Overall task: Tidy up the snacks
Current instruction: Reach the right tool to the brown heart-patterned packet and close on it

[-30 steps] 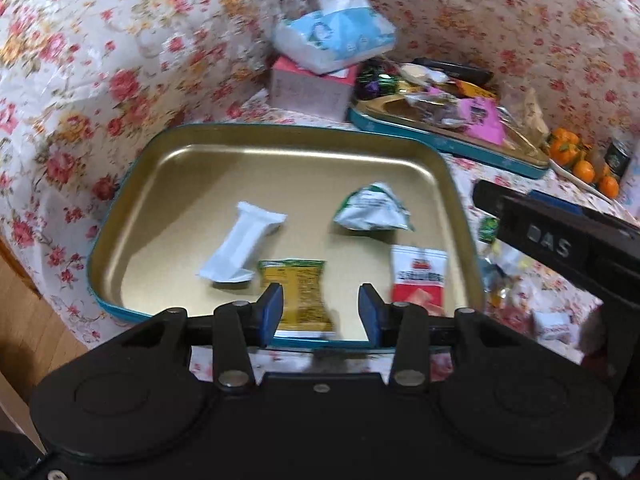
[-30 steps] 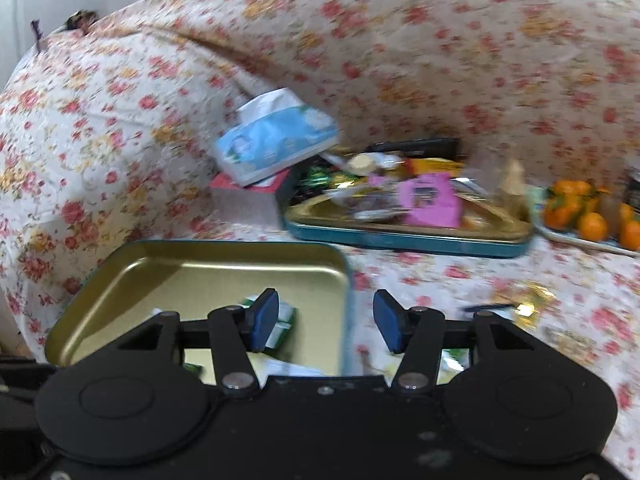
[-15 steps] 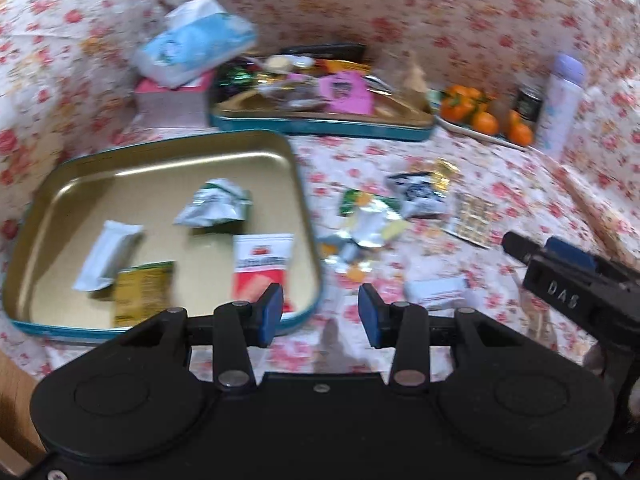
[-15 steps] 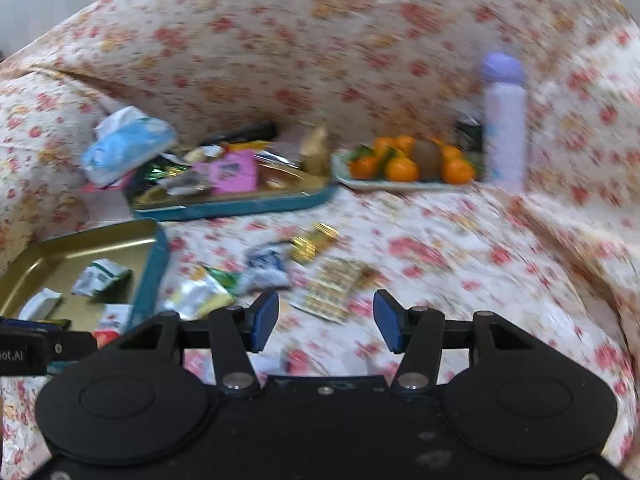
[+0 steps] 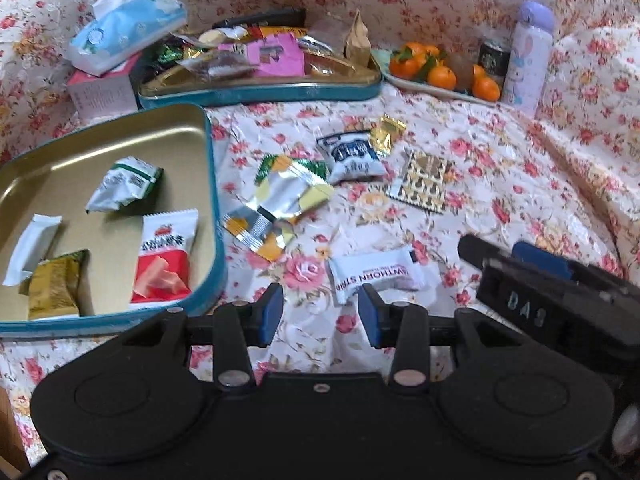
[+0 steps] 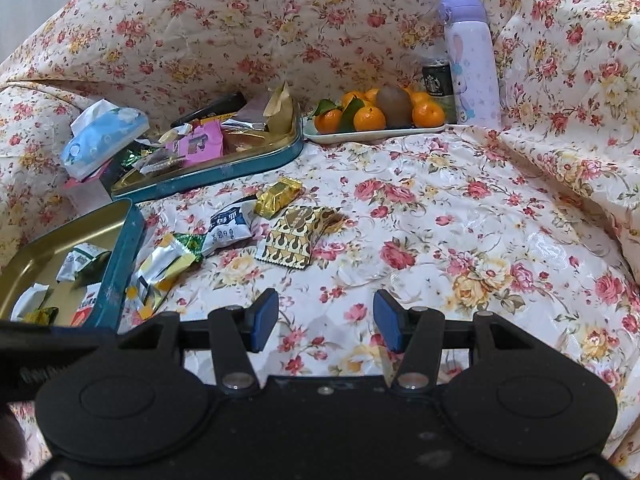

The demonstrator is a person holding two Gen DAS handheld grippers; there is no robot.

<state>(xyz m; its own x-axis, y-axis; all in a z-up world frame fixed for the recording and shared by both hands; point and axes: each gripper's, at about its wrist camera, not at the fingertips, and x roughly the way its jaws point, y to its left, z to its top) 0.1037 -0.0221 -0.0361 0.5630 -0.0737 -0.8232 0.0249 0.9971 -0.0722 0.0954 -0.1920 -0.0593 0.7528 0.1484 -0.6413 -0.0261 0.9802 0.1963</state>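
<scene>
A gold tin tray with a teal rim [image 5: 214,184] [image 6: 124,248] lies at the left and holds several snack packets, among them a red one [image 5: 164,256]. Loose packets lie on the floral cloth: a white packet with red lettering [image 5: 376,274], silver-yellow wrappers [image 5: 280,200] [image 6: 164,264], a blue-white packet [image 5: 352,156] [image 6: 228,228], a gold-black patterned packet [image 5: 424,180] [image 6: 296,236] and a small gold one [image 6: 278,196]. My left gripper [image 5: 320,314] stands open just short of the white packet, nothing between its pads. My right gripper [image 6: 326,322] is open over bare cloth; its body [image 5: 556,304] shows in the left wrist view.
A second teal tin [image 5: 260,90] [image 6: 208,176] heaped with snacks stands at the back. A tissue pack [image 5: 124,34] lies on a pink box at back left. At back right are a plate of tangerines [image 6: 376,130], a dark can [image 6: 438,80] and a lilac flask [image 6: 472,60].
Both views have swung right, from over the gold tray to the loose packets on the cloth. Both grippers stay open and empty.
</scene>
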